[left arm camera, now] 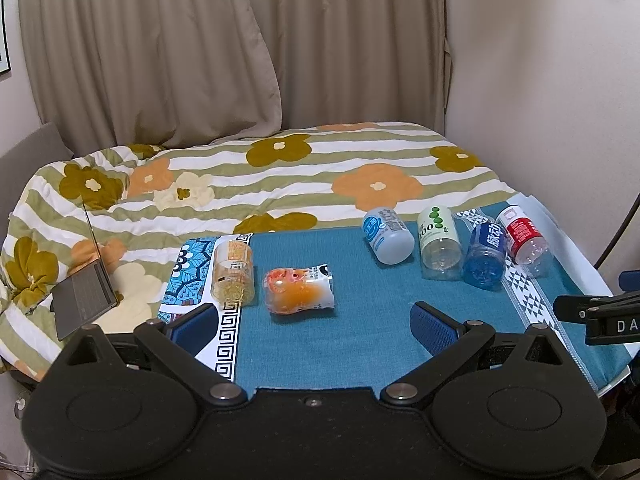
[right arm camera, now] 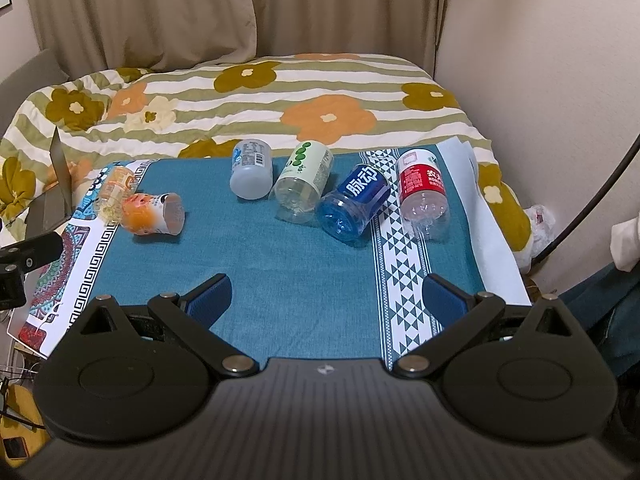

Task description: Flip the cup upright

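Several cut-bottle cups lie on their sides on a teal tablecloth (left arm camera: 360,320). At the left lie a yellow-labelled cup (left arm camera: 234,274) and an orange one (left arm camera: 298,290); both also show in the right wrist view, yellow (right arm camera: 114,194) and orange (right arm camera: 154,214). At the right lie a pale blue cup (left arm camera: 388,236) (right arm camera: 252,170), a green-dotted one (left arm camera: 438,242) (right arm camera: 304,180), a blue one (left arm camera: 486,258) (right arm camera: 354,202) and a red one (left arm camera: 524,240) (right arm camera: 424,192). My left gripper (left arm camera: 314,326) is open and empty, just short of the orange cup. My right gripper (right arm camera: 328,298) is open and empty, short of the blue cup.
A flower-patterned quilt covers the bed (left arm camera: 280,176) behind the table. An open laptop (left arm camera: 82,300) lies on the bed at the left. A wall (left arm camera: 560,80) stands to the right and curtains (left arm camera: 200,40) hang behind. A black clamp arm (left arm camera: 600,316) juts in at the right.
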